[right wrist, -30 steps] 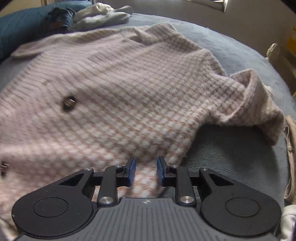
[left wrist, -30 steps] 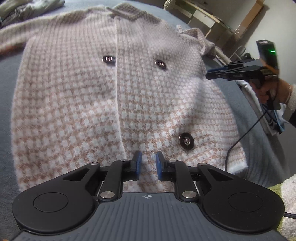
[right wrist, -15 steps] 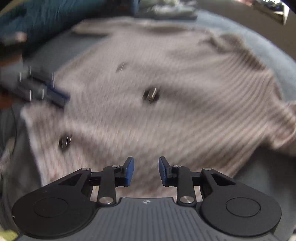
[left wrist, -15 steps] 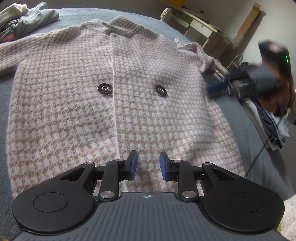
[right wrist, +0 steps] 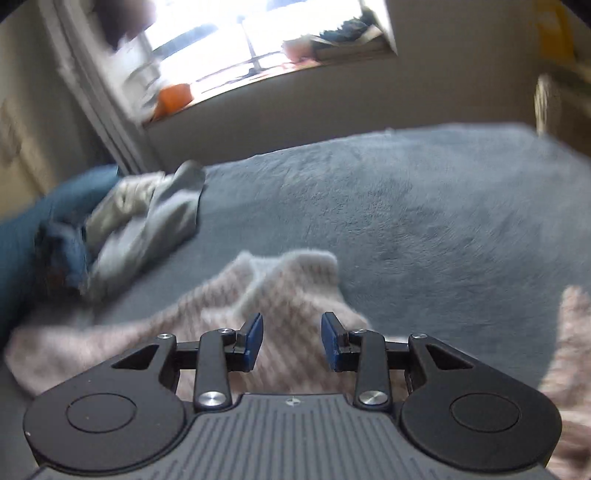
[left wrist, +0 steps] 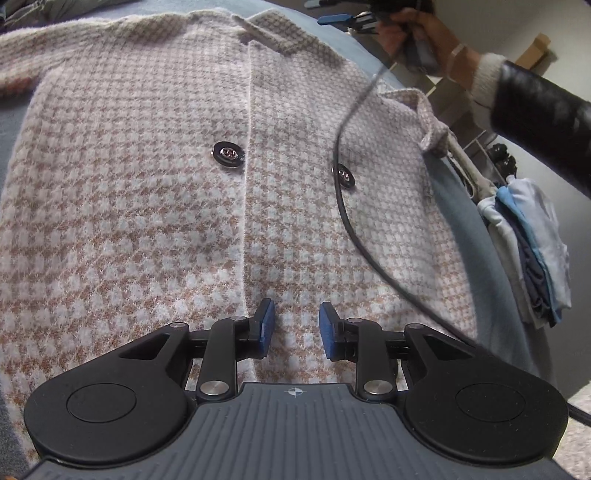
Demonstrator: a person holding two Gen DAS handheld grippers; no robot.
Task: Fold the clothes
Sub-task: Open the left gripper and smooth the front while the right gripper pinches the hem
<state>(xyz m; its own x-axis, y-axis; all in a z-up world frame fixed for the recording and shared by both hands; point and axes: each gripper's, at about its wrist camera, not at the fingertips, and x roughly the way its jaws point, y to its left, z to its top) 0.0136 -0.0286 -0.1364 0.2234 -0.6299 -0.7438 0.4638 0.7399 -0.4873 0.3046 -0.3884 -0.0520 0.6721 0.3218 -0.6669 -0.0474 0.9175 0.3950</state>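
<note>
Houndstooth pink-and-cream knitted buttoned cardigan point(left wrist: 147, 192) lies spread face-up on the grey plush bed point(right wrist: 406, 206), flat for folding; left tongs point(left wrist: 293, 325) and right tongs point(right wrist: 291, 341) both gape, holding nothing.

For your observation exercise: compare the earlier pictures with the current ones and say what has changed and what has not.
The right hand-held gripper has swung from the coat's right side up past its collar, its cable now trailing over the coat. The left hand-held gripper shifted only slightly over the lower front and opened a little wider. Both are open and empty; nothing was grasped. The coat lies flat, unfolded, as before.
</note>
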